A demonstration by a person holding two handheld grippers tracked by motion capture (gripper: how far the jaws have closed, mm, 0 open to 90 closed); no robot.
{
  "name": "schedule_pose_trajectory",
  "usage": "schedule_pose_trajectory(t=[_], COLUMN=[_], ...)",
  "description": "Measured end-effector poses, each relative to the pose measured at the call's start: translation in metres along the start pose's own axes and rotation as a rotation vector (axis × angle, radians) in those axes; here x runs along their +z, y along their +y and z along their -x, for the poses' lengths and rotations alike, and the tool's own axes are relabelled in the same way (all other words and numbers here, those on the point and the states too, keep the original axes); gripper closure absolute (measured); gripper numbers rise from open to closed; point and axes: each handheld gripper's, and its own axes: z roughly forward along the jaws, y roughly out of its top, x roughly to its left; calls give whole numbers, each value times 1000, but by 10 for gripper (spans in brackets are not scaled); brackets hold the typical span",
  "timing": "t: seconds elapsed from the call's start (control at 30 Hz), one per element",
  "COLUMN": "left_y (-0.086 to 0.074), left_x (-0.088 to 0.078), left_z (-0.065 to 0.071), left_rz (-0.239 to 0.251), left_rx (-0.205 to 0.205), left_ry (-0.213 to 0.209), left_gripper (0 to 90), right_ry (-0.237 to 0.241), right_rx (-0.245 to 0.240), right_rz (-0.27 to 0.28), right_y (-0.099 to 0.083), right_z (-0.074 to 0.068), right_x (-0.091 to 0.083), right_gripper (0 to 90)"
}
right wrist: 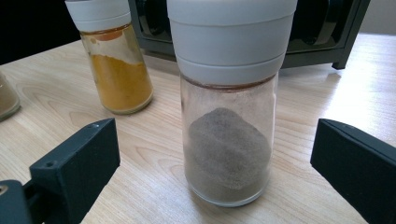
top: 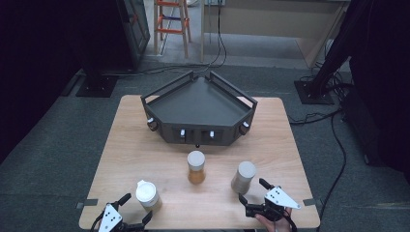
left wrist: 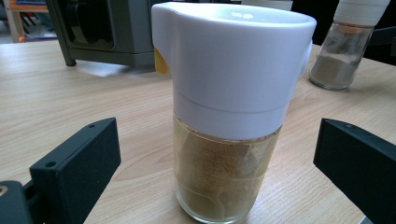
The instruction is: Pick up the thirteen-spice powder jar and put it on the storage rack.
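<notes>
High view – table point(top: 145, 145), jars near front edge

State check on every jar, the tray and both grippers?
Left jar: upright, white lid on, tan powder, between the open jaws, untouched.
Middle jar: upright, lid on, orange powder, standing free.
Right jar: upright, lid on, grey powder about half full, untouched.
Tray: on the table, nothing in it.
Left gripper: open, holding nothing.
Right gripper: open, holding nothing.
</notes>
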Motion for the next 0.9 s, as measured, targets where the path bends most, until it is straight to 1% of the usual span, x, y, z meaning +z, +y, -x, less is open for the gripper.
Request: schedule_pose_trajectory(t=[0.13, 0.27, 0.77, 0.83, 0.87, 0.9], left_y=[0, 0, 1, 1, 1, 2], left_x=[0, -1, 0, 0, 1, 2], left_z=[0, 1, 3, 3, 3, 3], left_rz=[-6, -3, -14, -15, -17, -19], left_rx=[-5, 3, 2, -2, -13, -15], left_ry=[1, 1, 6, 10, 10, 11], left_gripper=[4, 4, 4, 4, 4, 4], right_ry=[2, 0, -3, -1, 0, 1], right_rx=[1, -6, -2, -2, 1, 1], right_rz=[-2, 4, 14, 12, 12, 11], right_y=[0, 0, 1, 1, 1, 1], right_z=[1, 0, -1, -1, -1, -1], right_x=[0, -1, -3, -2, -2, -2], right_gripper=[12, 12, 12, 12, 12, 12])
